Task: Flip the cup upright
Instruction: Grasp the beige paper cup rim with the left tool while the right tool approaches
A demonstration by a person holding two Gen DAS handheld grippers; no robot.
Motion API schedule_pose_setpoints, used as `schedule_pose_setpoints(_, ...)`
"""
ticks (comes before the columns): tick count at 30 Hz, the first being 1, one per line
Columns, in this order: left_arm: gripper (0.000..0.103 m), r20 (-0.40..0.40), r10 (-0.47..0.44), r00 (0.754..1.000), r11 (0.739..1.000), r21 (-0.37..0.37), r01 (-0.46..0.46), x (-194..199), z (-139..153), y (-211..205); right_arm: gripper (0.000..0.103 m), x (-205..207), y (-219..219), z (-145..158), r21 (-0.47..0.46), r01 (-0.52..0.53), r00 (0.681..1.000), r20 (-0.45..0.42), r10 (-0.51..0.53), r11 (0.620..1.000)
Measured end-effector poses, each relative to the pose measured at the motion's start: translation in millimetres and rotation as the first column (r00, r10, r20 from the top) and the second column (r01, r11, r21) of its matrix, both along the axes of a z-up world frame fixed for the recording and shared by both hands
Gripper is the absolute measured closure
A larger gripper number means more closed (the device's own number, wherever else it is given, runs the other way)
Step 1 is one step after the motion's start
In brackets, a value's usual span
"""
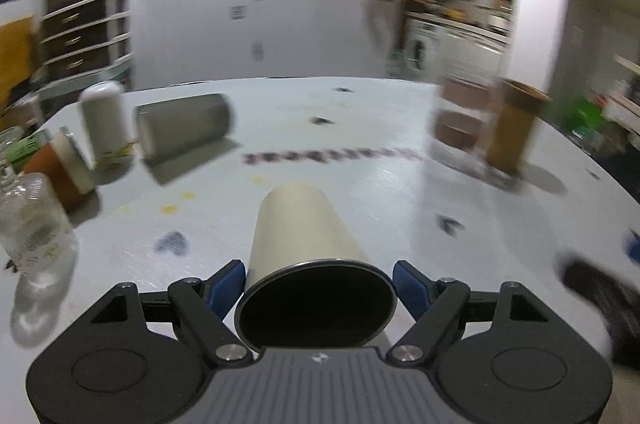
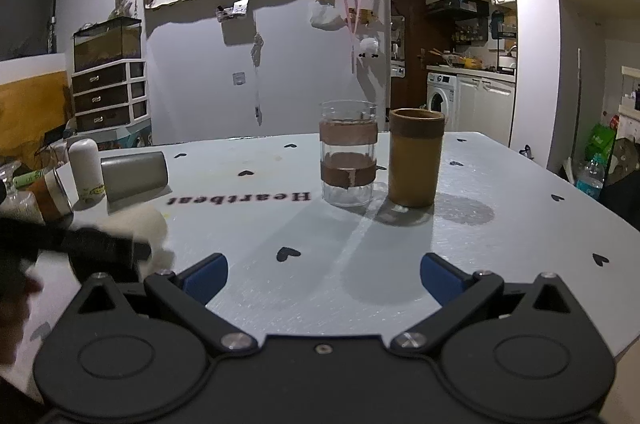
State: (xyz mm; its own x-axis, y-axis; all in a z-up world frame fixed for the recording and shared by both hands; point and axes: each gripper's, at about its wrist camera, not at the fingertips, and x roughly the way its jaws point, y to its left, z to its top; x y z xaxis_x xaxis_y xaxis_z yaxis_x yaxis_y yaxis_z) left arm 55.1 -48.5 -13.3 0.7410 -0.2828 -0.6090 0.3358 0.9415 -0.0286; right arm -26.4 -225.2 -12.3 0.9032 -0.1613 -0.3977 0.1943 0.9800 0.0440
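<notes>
A cream cup [image 1: 304,228] lies on its side between my left gripper's [image 1: 318,282] blue pads, its dark open mouth facing the camera. The pads sit close at both sides of the rim; contact is blurred. In the right wrist view the same cup [image 2: 150,224] shows as a blurred cream shape at the left, behind the dark left gripper [image 2: 100,248]. A grey cup [image 1: 184,128] also lies on its side at the far left of the table [image 2: 500,244]. My right gripper [image 2: 324,278] is open and empty above the table.
A glass cup with brown bands [image 2: 348,154] and a brown cup [image 2: 416,158] stand upright mid-table. A white bottle [image 2: 85,164], an orange jar [image 1: 60,168] and a glass bottle [image 1: 32,228] stand at the left edge.
</notes>
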Motion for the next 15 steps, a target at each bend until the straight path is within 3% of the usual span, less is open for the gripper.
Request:
schedule_pose_setpoints(4,0.022,0.039,-0.133,0.99,0.991,0.016,0.133,-34.4,-5.4,-8.5,0.0,3.3,-6.2,4.1,0.024,0.004,1.0,-0.003,-0.004,1.0)
schedule_pose_setpoints(6,0.022,0.052,-0.161,0.986,0.987,0.021,0.16,-42.2,-7.0,-10.4,0.0,15.3,-6.4,11.7,0.035,-0.042,0.999,-0.013,0.043,0.998)
schedule_pose_setpoints(9,0.02,0.063,-0.173,0.983,0.985,0.022,0.172,-44.2,-9.6,-10.5,0.0,43.1,-2.3,21.9,0.078,-0.132,0.99,-0.047,0.136,0.988)
schedule_pose_setpoints(12,0.009,0.068,-0.164,0.984,0.986,0.022,0.162,-45.4,-12.5,-8.4,0.0,78.6,5.1,22.9,0.137,-0.206,0.97,-0.102,0.221,0.969)
schedule_pose_setpoints(15,0.009,0.079,-0.167,0.983,0.986,0.025,0.166,-49.6,-14.1,-5.5,0.0,112.1,18.1,14.6,0.164,-0.242,0.947,-0.176,0.27,0.956)
